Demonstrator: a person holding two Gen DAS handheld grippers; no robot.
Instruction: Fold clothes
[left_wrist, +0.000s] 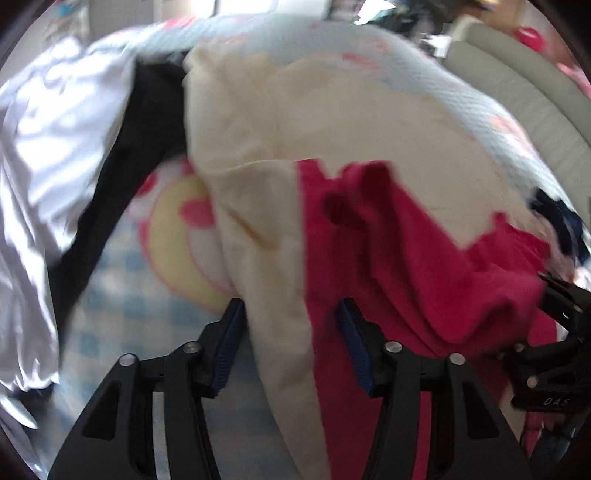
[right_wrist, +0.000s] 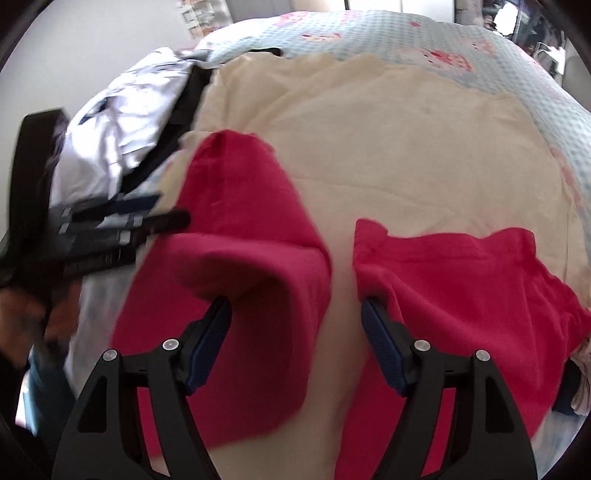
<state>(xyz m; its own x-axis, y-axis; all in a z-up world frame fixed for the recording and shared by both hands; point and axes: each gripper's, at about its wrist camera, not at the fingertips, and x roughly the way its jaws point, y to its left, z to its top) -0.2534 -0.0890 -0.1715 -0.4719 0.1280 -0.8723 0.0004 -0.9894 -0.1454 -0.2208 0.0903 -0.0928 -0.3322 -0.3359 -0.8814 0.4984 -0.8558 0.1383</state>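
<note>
A cream cloth (left_wrist: 332, 122) (right_wrist: 388, 147) is spread over the bed, and red cloth (left_wrist: 406, 258) (right_wrist: 240, 206) lies on it in two lobes. I cannot tell whether they are one garment. In the left wrist view my left gripper (left_wrist: 291, 321) points down at a fold where cream meets red; the fold fills the gap between its jaws, which stand apart. My right gripper (right_wrist: 295, 314) is open wide, its fingertips tucked under the two red lobes with cream between them. The left gripper (right_wrist: 162, 210) shows blurred at the left of the right wrist view.
A shiny white garment (left_wrist: 55, 129) and a black one (left_wrist: 140, 129) lie at the left. The bed sheet (left_wrist: 122, 295) is blue-checked with cartoon prints. A grey padded rim (left_wrist: 517, 99) curves at the right, near dark blue cloth (left_wrist: 557, 221). A person's hand (right_wrist: 22, 314) is at the left edge.
</note>
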